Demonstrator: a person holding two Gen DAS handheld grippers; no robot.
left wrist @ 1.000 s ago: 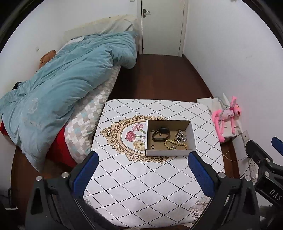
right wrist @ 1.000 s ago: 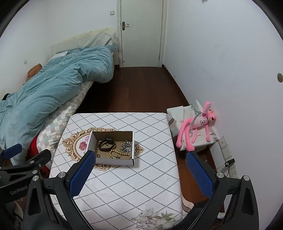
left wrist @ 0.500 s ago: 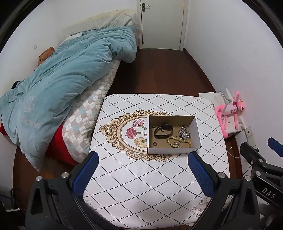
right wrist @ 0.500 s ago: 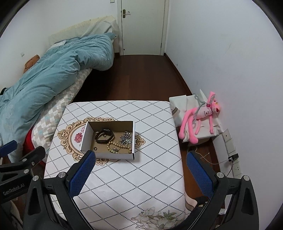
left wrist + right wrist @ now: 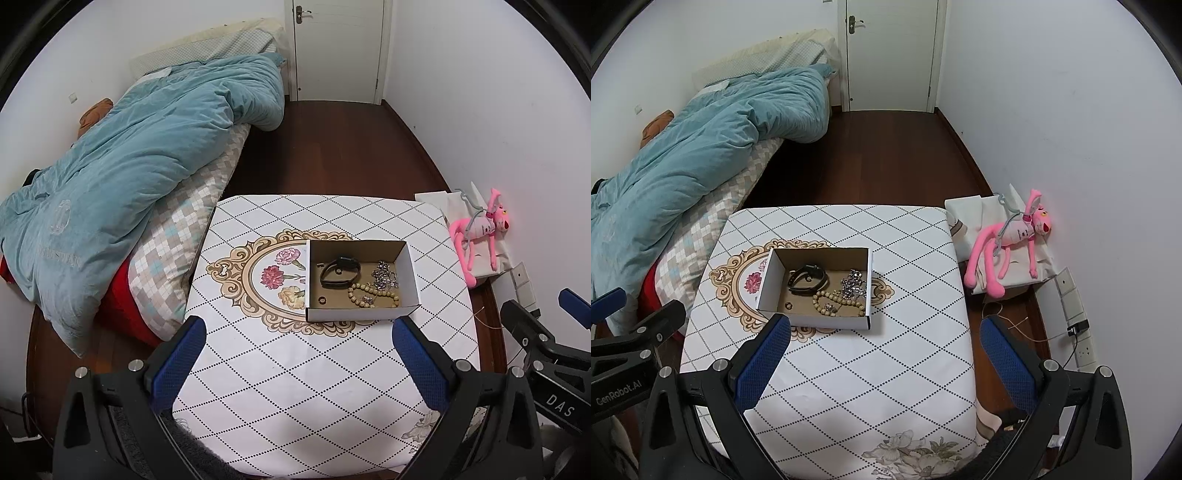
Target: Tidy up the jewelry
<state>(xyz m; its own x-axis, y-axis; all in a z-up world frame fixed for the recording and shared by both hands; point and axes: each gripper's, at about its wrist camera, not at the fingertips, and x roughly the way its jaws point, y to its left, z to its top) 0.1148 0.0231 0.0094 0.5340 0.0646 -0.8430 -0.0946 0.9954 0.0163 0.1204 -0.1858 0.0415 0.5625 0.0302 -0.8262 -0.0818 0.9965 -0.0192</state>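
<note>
left hand-held gripper [image 5: 295, 354] apart | right hand-held gripper [image 5: 884, 343] apart | box [image 5: 816, 323] between bed [image 5: 713, 206], pink toy [image 5: 1008, 240]

Left gripper [image 5: 295, 363], black frame with blue-padded fingers [image 5: 177, 363], spread wide across the bottom of its own view, nothing between the pads. Also visible at the lower left of the right view. Right gripper [image 5: 884, 360], same black and blue build, likewise gaping and empty, low in frame.
</note>
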